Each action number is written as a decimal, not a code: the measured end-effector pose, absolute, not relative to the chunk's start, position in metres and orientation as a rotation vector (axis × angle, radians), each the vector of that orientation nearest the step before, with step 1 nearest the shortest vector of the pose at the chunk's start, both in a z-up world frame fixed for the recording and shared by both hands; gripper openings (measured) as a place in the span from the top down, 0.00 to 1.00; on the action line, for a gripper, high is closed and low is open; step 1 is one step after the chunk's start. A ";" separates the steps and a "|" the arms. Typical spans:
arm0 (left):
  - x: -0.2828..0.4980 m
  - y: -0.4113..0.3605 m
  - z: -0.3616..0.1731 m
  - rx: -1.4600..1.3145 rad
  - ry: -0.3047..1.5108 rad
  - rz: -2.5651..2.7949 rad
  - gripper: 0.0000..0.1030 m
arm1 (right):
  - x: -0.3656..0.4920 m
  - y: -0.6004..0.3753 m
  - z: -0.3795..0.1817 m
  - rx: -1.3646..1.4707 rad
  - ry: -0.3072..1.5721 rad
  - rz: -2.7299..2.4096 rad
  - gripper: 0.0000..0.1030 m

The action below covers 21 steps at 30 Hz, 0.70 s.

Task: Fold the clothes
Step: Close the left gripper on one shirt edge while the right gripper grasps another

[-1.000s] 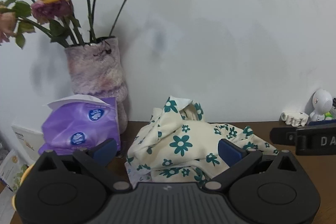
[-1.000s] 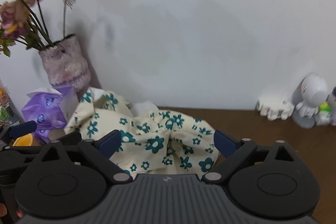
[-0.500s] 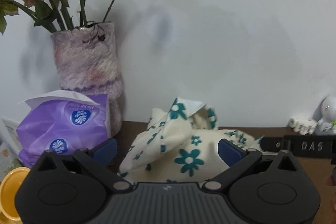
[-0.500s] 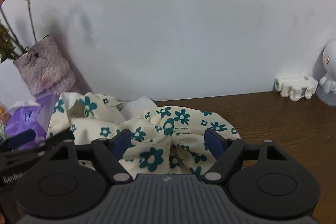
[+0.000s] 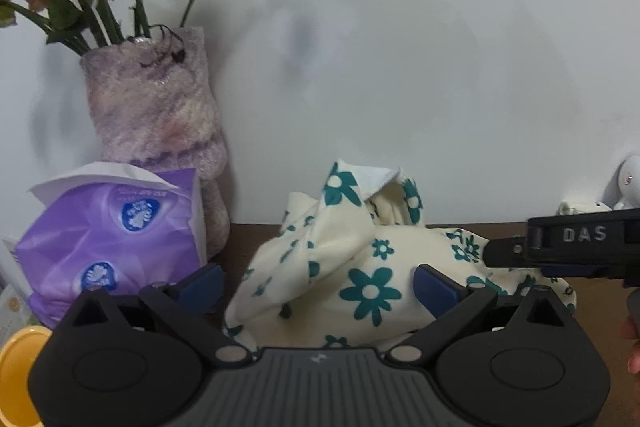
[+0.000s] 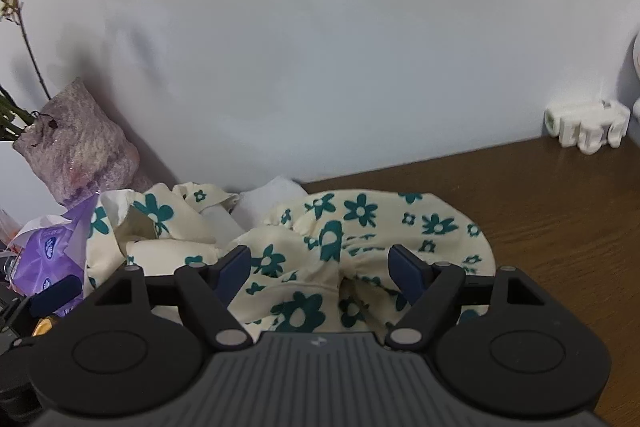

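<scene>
Crumpled floral garment [image 6: 320,251] lies on the wooden table [image 6: 560,195] by the wall, directly ahead of both: right gripper [image 6: 320,267] nearer, jaws having narrowed slightly, left gripper [image 5: 318,285] just closing, nothing gripped.

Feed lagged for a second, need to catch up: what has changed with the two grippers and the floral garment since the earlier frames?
Both grippers have closed in on the crumpled floral garment, which now looms larger. The left gripper has just narrowed slightly, the right gripper more; cloth sits between both pairs of fingers, unpinched. The right gripper's side now shows further into the left wrist view. Garment, vase and tissue pack stay put.
</scene>
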<state>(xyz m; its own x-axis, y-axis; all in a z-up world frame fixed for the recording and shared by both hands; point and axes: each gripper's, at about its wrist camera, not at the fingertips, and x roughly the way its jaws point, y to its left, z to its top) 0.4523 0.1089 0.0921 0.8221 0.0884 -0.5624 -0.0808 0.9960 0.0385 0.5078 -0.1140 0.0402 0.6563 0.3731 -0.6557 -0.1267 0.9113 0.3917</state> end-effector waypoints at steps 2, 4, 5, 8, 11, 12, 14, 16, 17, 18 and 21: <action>0.453 0.109 0.090 0.016 0.598 0.084 0.12 | 0.509 -0.113 0.037 0.343 0.815 0.291 0.35; 0.453 0.111 0.090 0.008 0.591 0.093 0.17 | 0.509 -0.113 0.036 0.365 0.814 0.298 0.46; 0.453 0.112 0.089 0.004 0.588 0.097 0.19 | 0.509 -0.114 0.036 0.378 0.812 0.302 0.54; 0.453 0.122 0.091 -0.073 0.586 0.088 0.29 | 0.510 -0.115 0.036 0.402 0.812 0.312 0.66; 0.455 0.130 0.091 -0.107 0.587 0.085 0.39 | 0.510 -0.117 0.037 0.418 0.813 0.325 0.79; 0.457 0.130 0.090 -0.104 0.590 0.082 0.45 | 0.510 -0.116 0.037 0.412 0.813 0.328 0.83; 0.457 0.131 0.091 -0.109 0.592 0.068 0.52 | 0.509 -0.114 0.038 0.396 0.813 0.331 0.87; 0.456 0.132 0.092 -0.129 0.585 0.061 0.53 | 0.508 -0.113 0.039 0.390 0.808 0.337 0.87; 0.457 0.132 0.092 -0.135 0.584 0.057 0.53 | 0.507 -0.113 0.040 0.393 0.805 0.342 0.88; 0.457 0.133 0.093 -0.142 0.583 0.053 0.56 | 0.506 -0.113 0.040 0.398 0.802 0.347 0.89; 0.457 0.132 0.094 -0.154 0.590 0.046 0.70 | 0.504 -0.113 0.042 0.390 0.792 0.350 0.91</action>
